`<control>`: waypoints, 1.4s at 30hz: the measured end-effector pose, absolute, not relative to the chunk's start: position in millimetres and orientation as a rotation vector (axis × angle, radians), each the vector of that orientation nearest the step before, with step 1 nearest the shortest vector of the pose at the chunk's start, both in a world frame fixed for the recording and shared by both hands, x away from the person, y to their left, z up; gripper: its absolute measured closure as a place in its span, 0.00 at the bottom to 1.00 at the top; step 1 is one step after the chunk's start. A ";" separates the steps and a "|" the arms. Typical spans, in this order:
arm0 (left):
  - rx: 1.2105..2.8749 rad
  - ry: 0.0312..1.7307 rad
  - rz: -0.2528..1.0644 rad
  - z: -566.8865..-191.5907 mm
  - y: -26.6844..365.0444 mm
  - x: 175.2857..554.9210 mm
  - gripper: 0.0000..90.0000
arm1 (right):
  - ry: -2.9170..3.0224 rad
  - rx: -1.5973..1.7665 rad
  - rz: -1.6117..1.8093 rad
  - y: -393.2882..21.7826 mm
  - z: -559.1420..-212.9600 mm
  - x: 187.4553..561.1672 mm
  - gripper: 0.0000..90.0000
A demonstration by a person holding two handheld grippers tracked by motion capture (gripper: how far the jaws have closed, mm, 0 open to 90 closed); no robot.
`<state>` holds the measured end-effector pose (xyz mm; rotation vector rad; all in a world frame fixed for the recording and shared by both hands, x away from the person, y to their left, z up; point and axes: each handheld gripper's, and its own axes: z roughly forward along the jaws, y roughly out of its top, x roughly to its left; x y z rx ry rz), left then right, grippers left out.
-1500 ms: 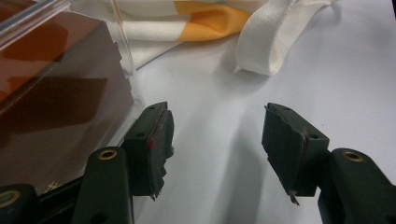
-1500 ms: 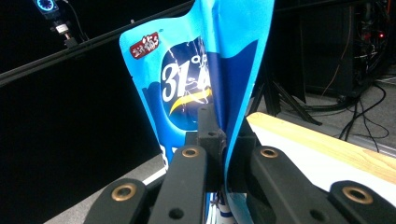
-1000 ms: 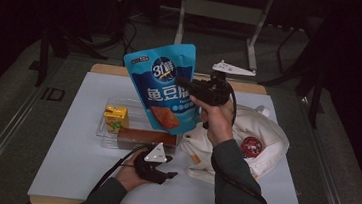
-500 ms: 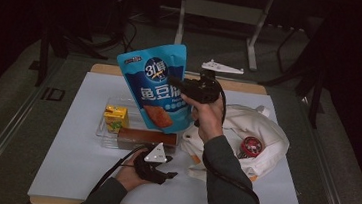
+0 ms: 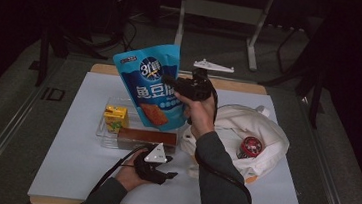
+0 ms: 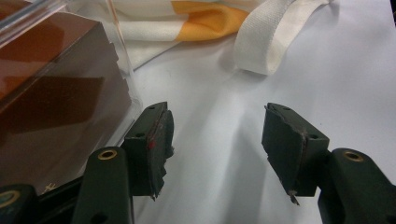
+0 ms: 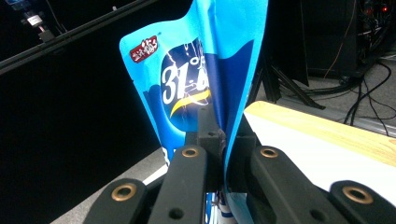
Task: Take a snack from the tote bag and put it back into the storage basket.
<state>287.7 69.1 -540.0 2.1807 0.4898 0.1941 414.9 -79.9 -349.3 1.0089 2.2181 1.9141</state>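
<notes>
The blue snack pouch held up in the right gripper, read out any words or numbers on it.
"31": white numerals in the dark round badge on the blue foil snack pouch.
Large white Chinese characters below the badge: too blurred to read reliably.
Small red label at the pouch's top corner: too small to read.

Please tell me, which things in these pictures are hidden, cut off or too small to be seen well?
- Clear tray, high view: the blue snack bag, held up by the right tool, covers its far part.
- Brown box, left gripper view: cut off by the picture's edges.
- Yellow carton, high view: print too small to read.
- White cloth bag, high view: folds hide its inside, except a red round thing.
</notes>
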 end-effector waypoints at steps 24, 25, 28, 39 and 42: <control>2.181 0.481 0.199 -539.8 69.0 287.1 0.46 | 2.229 1.084 1.871 -56.0 -373.6 433.2 0.97; 2.181 0.480 0.199 -539.8 69.1 287.2 0.46 | 2.228 1.086 1.874 -55.1 -374.1 433.8 0.97; 2.180 0.478 0.199 -539.7 69.2 287.2 0.46 | 2.217 1.109 1.888 -51.0 -377.7 436.8 0.97; 2.176 0.477 0.204 -539.6 69.4 286.3 0.46 | 2.213 1.171 1.848 -42.0 -391.8 443.3 0.97; 2.177 0.476 0.206 -539.5 69.4 286.3 0.46 | 2.172 1.217 1.839 -49.9 -396.4 446.6 0.97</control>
